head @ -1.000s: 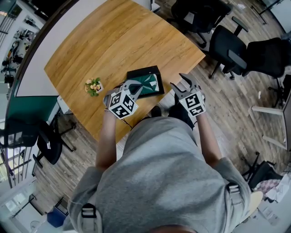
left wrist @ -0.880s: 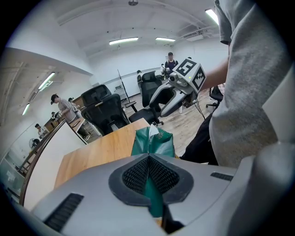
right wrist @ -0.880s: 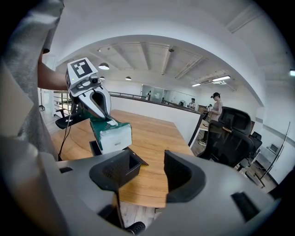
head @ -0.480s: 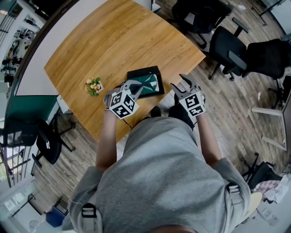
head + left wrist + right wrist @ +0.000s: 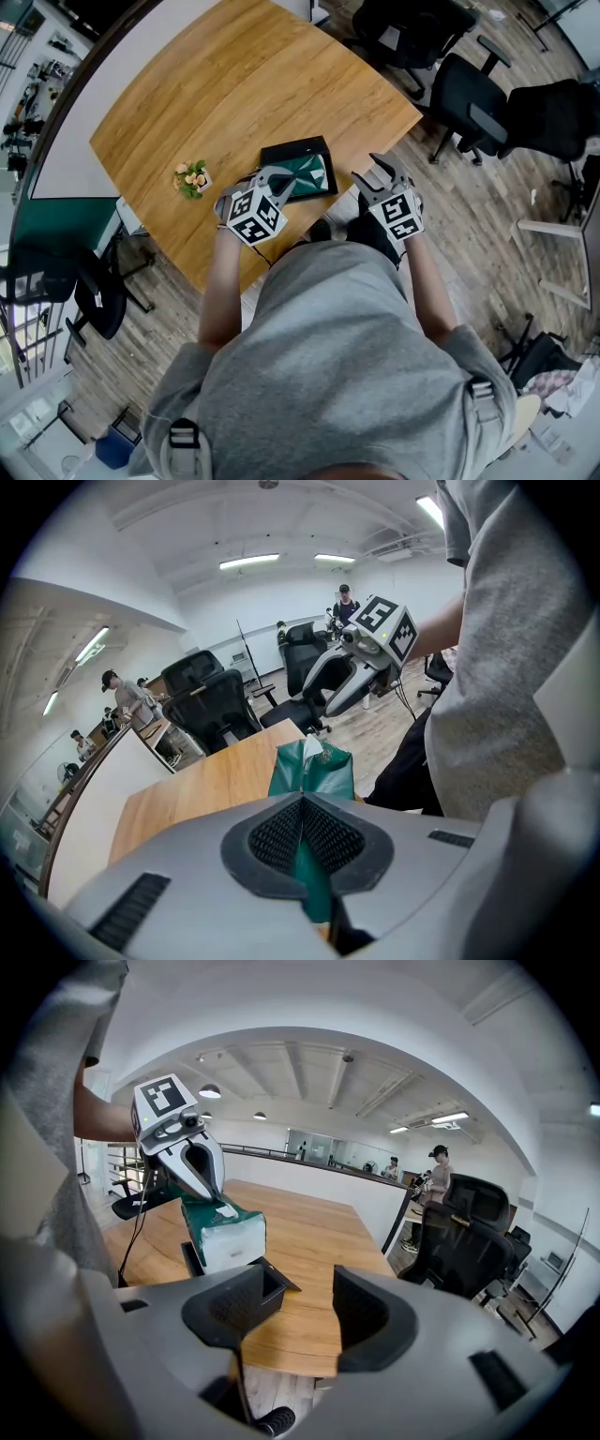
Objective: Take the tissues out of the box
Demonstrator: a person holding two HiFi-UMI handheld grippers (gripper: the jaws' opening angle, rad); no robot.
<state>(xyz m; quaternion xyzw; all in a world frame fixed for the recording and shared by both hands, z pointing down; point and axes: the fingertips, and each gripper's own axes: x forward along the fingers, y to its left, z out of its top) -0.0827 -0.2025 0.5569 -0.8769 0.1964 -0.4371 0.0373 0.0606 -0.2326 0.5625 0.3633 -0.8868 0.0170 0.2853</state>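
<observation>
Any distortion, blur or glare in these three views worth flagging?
Head view: bent by a wide lens, evenly lit, sharp. Left gripper view: fisheye with black corners; ceiling lights bright; tissue pack clear. Right gripper view: same fisheye vignette; table without harsh glare.

A small flower pot stood on the wooden surface, well apart from the black office chairs on the plank floor.
</observation>
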